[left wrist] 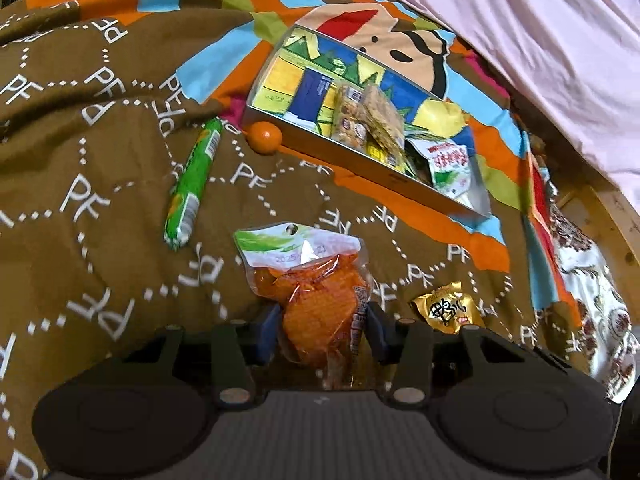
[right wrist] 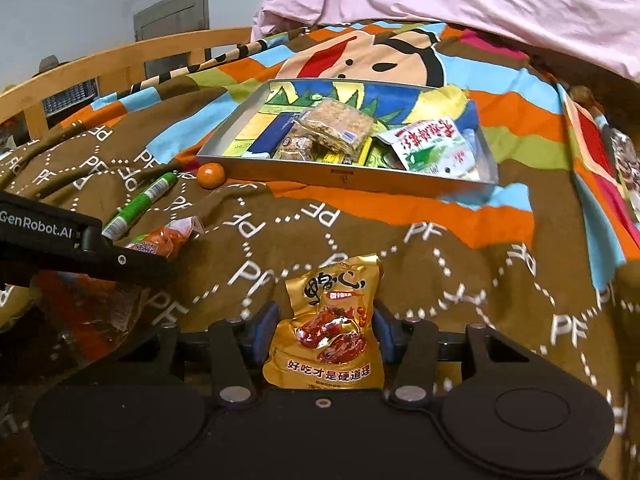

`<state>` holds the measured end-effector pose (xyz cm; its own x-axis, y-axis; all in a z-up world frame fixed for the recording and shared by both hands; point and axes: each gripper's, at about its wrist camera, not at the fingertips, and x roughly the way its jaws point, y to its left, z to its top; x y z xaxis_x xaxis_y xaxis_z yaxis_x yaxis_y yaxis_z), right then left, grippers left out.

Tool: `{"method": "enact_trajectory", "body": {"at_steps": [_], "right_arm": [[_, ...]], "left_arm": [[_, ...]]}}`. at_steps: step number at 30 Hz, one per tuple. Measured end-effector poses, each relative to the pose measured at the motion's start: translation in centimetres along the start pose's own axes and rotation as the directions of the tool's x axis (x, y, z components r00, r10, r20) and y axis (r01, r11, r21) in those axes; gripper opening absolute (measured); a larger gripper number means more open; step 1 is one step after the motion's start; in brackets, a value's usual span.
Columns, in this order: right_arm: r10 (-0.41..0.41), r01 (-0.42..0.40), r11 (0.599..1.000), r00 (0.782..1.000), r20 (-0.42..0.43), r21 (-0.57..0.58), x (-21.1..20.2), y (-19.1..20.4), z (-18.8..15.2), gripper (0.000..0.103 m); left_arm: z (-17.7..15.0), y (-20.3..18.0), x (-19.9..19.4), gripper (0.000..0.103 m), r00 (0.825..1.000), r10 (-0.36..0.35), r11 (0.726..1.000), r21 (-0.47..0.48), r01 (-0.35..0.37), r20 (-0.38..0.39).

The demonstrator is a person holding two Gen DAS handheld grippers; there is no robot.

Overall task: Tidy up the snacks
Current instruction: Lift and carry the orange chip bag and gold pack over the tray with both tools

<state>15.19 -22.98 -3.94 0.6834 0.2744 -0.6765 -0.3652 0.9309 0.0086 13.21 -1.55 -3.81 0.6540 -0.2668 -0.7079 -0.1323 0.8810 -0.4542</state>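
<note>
My left gripper (left wrist: 322, 328) has its jaws around an orange snack bag (left wrist: 320, 304) with a green-white header, lying on the brown blanket. My right gripper (right wrist: 326, 332) has its jaws around a gold duck-snack packet (right wrist: 328, 328); the packet also shows in the left wrist view (left wrist: 448, 308). Whether either grip is tight I cannot tell. A silver tin tray (left wrist: 360, 164) (right wrist: 340, 178) with several snack packs lies ahead. A green tube snack (left wrist: 192, 184) (right wrist: 140, 204) and a small orange (left wrist: 265, 137) (right wrist: 211, 175) lie loose left of the tray.
The brown and striped blanket (left wrist: 100, 160) covers the bed. A pink quilt (right wrist: 480, 4) is piled behind the tray. A wooden bed rail (right wrist: 100, 60) runs at the back left. The left gripper's body (right wrist: 60, 240) shows at the left of the right wrist view.
</note>
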Motion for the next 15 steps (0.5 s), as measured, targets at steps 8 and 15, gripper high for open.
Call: {"method": "enact_trajectory", "body": {"at_steps": [8,15], "right_arm": [[-0.015,0.014,1.0,0.999,0.052,0.023,-2.7,0.0,0.0,0.051],[-0.016,0.015,1.0,0.99,0.142,0.01,-3.2,-0.7,2.6,0.051]], "left_arm": [[0.3,-0.3,-1.2,0.049,0.999,-0.048,0.999,0.015,0.048,0.02],[3.5,-0.6,-1.8,0.049,0.993,-0.074,0.996,0.047,0.07,0.091]]}}
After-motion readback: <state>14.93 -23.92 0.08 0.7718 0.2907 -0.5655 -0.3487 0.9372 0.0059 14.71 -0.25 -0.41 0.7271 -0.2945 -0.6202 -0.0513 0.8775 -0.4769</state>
